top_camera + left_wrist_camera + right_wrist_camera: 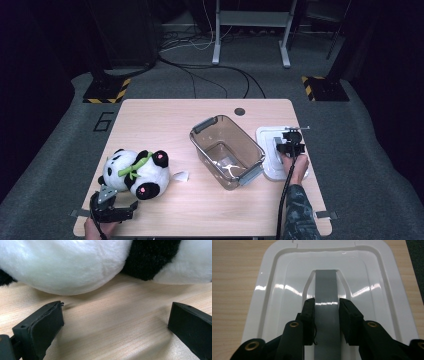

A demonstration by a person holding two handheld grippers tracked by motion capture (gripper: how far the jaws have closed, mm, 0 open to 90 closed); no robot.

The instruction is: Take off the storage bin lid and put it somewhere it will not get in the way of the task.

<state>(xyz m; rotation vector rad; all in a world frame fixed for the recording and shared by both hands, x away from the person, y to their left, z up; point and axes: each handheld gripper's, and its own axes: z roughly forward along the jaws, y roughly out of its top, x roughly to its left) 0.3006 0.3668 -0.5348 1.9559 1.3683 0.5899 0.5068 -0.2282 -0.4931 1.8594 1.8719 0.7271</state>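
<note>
Dark surroundings close in on a pale wooden counter (pixel 165 112) that stands on grey carpet, with black cables trailing over the floor at twelve o'clock, the grey legs of a stand behind them, and two yellow-and-black striped floor plates, one at eleven o'clock and one at one o'clock. One small round dark hole sits near the counter's far edge. Counted over, the counter carries one plush panda (pixel 136 173) at eight o'clock, lying on its side with a green ribbon at its neck, one small white scrap (pixel 180 176) just beside the panda, one clear plastic bin (pixel 226 151) with grey handles near the centre, empty and set at a slant, and one white lid (pixel 276 153) with a grey handle strip (pixel 325 287) at three o'clock, lying flat just beside the bin. Two tools are at work. In the left tool (pixel 111 206) view, at seven o'clock, its jaws stand wide apart with bare wood between them, near the panda's white fur but not touching it. The right tool (pixel 326 315) is over the lid, its jaws pressed on either side of the grey handle strip, gripping it.
</note>
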